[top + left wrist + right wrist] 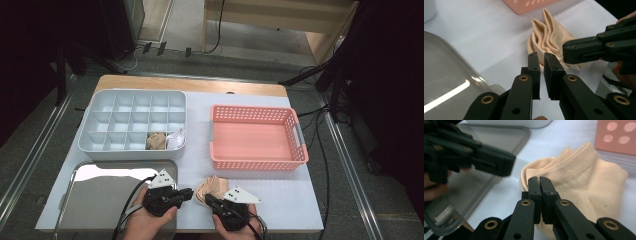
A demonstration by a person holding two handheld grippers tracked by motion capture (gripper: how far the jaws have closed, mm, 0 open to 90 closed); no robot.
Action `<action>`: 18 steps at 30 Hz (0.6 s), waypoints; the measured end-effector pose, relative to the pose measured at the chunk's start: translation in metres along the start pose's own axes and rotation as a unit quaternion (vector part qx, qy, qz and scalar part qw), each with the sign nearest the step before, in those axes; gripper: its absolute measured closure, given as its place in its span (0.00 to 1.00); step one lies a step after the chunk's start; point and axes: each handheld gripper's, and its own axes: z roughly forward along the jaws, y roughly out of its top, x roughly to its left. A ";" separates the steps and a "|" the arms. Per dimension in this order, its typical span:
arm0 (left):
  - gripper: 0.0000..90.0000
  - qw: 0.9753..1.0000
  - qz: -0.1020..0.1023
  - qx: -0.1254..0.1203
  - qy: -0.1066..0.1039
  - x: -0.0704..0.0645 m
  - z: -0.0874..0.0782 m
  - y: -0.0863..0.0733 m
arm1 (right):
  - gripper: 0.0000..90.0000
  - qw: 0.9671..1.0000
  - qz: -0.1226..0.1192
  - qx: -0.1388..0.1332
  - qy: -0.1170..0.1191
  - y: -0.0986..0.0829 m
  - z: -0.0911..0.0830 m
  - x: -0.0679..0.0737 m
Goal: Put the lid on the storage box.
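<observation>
A peach sock (212,187) lies bunched on the white mat near the front edge, between my two grippers. In the left gripper view the sock (549,37) stands in folds just beyond my left gripper (541,56), whose jaws are almost together with nothing between them. My left gripper (189,192) points right at the sock. My right gripper (207,198) comes from the front right. Its jaws (539,179) are pressed together over the sock's (584,177) near edge, and no fabric shows between them. The other gripper appears in each gripper view (584,50) (499,162).
A metal tray (100,200) lies at the front left under my left hand. Behind it stands a grey divided organiser (100,125) holding a brown sock (156,141) and a white one (176,137). A pink basket (300,135) stands empty at the right.
</observation>
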 end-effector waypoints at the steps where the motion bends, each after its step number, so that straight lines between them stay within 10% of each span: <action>1: 0.94 1.000 0.002 0.008 0.003 -0.001 0.002 0.000 | 0.99 1.000 0.003 -0.004 0.003 0.000 -0.001 0.000; 7: 0.95 0.999 0.005 0.030 0.012 -0.006 0.014 -0.001 | 0.99 0.999 -0.028 -0.034 0.029 0.002 -0.007 0.005; 18: 0.91 1.000 -0.013 0.010 0.015 0.004 0.002 0.003 | 0.82 0.998 -0.053 0.013 0.025 -0.004 0.007 0.006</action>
